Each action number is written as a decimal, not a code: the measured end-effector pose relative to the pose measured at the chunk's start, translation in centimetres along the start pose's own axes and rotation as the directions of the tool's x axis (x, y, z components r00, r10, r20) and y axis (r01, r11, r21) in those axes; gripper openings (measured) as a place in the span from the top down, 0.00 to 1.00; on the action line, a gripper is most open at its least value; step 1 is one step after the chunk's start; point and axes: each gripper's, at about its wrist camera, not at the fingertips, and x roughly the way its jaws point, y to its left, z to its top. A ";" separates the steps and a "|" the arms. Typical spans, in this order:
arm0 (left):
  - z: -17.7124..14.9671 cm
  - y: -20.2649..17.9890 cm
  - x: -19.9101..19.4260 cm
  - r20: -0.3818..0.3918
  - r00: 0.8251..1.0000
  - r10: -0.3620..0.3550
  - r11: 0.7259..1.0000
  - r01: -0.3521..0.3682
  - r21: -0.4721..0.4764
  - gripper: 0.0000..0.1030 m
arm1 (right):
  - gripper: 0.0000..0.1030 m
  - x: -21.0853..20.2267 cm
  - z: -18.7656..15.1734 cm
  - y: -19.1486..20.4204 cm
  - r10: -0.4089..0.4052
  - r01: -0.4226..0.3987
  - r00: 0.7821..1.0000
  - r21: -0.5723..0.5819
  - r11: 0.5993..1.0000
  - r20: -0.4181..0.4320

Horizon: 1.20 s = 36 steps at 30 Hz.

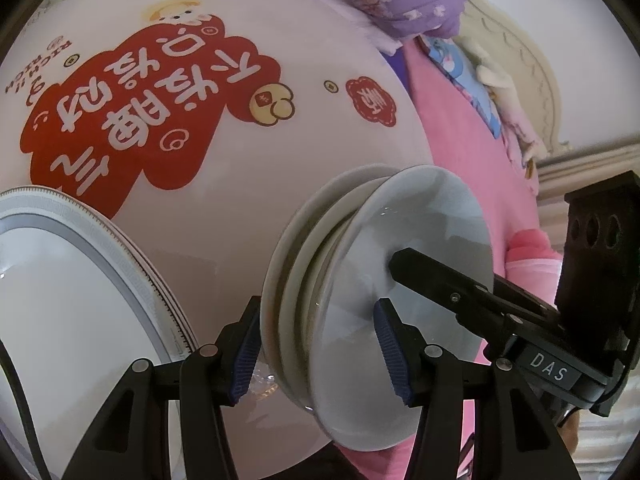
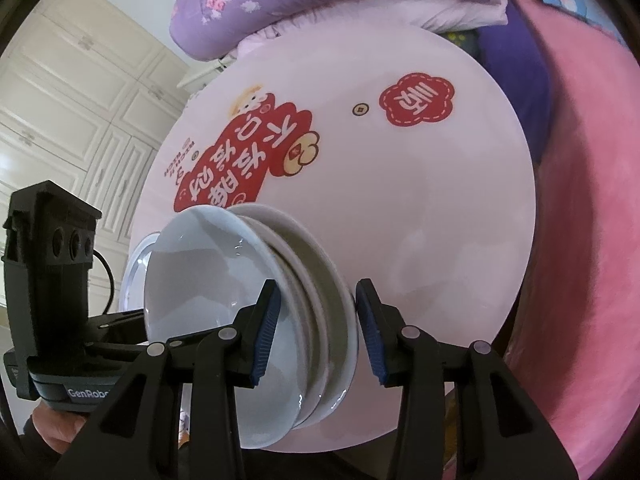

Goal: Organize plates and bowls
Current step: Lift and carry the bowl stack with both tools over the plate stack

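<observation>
1. The task's things: a stack of small plates (image 1: 372,280) sits on a round table (image 1: 200,200) with a red printed design. A bigger patterned plate (image 1: 80,280) lies just beside the stack, on the left gripper's side.

2. The left gripper (image 1: 320,352) straddles one edge of the stack; the right gripper (image 2: 316,332) straddles the opposite edge. Each reaches in from its own side, so the stack lies between the two tools and neither is clearly nearer.

3. Left gripper: its pads bracket the whole stack, one under the bottom plate's rim and one over the top plate. I judge it clamped on the stack, though actual pad contact is hard to confirm.

4. Right gripper: likewise, one pad rests inside the top plate and the other by the bottom plate's underside. It looks clamped on the stack; a thin gap at the outer pad cannot be ruled out.

5. The relation that matters: the stack is flat and round, held at two opposite rim points. A lift probably needs both hands rising together and level, or the plates may slide against each other.

6. Hard to make out:
   - how many plates are stacked; three rims show, perhaps more;
   - the patterned plate is cut off by the frame;
   - no bowls are in view;
   - fisheye bending makes the table look tilted.
</observation>
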 end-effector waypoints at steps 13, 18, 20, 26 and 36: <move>-0.3 0.7 -0.6 0.022 1.000 -0.016 1.000 0.016 -0.024 0.52 | 0.62 -0.2 -0.8 0.2 -0.015 0.015 1.000 -0.013 1.000 0.013; -0.4 0.8 -0.9 0.036 0.999 -0.014 0.999 0.015 -0.029 0.55 | 0.67 -0.3 -0.9 0.0 -0.027 0.027 0.999 -0.013 1.000 0.017; -0.4 0.6 -1.0 0.044 0.999 -0.006 1.000 0.007 -0.022 0.55 | 0.68 -0.3 -0.9 0.0 -0.037 0.037 0.999 -0.014 0.999 0.021; -0.3 0.5 -1.5 0.044 0.999 -0.012 1.000 0.013 -0.028 0.55 | 0.72 -0.7 -0.7 0.1 -0.048 0.048 0.998 -0.012 0.999 0.033; -0.2 0.7 -0.6 0.018 1.000 -0.009 1.000 0.010 -0.023 0.54 | 0.69 -0.3 -0.3 -0.2 -0.043 0.043 0.999 0.006 0.999 0.015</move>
